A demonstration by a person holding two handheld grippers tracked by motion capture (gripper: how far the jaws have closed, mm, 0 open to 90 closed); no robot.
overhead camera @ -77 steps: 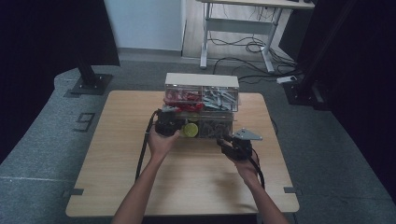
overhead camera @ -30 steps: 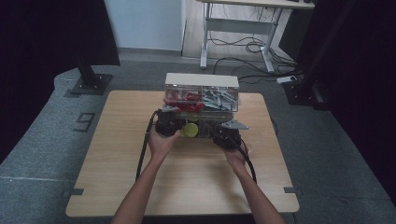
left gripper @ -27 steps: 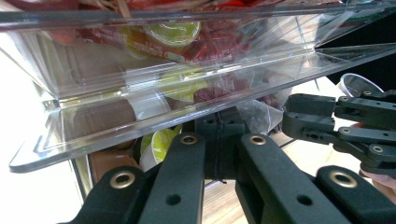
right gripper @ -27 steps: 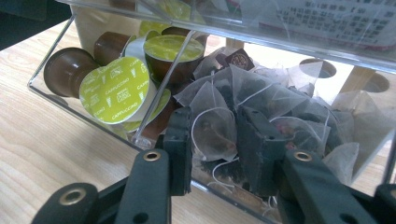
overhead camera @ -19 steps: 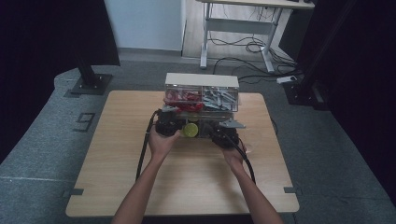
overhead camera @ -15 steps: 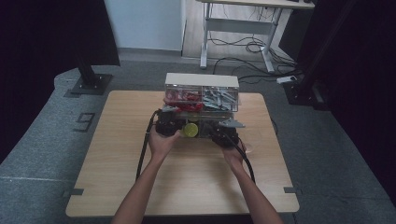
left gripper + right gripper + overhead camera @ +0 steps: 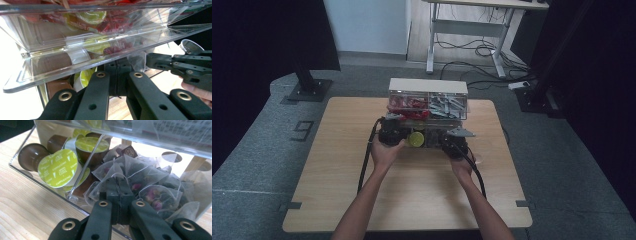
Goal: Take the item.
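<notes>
Both hands are in at the front of the clear plastic organiser (image 7: 428, 107) that sits toward the far side of the wooden table (image 7: 337, 190), left gripper (image 7: 390, 131) at its left front, right gripper (image 7: 454, 141) at its right front, the two well apart with a yellow-lidded capsule (image 7: 415, 139) showing between them. Down the left gripper view, the left gripper (image 7: 117, 82) has its jaws pressed together with nothing visible between them, the tips tucked just under a tilted clear flap (image 7: 82, 60) of the organiser; coffee capsules sit behind the plastic, and the other gripper is off to the right. In the right gripper view, the right gripper (image 7: 117, 195) is likewise closed tight, jaw faces meeting, tips right at the open lower compartment among the mesh tea bags (image 7: 150, 195); whether it has pinched a bag I cannot tell. To the left, behind a clear divider, lie green-lidded cappuccino capsules (image 7: 58, 167) and brown ones
</notes>
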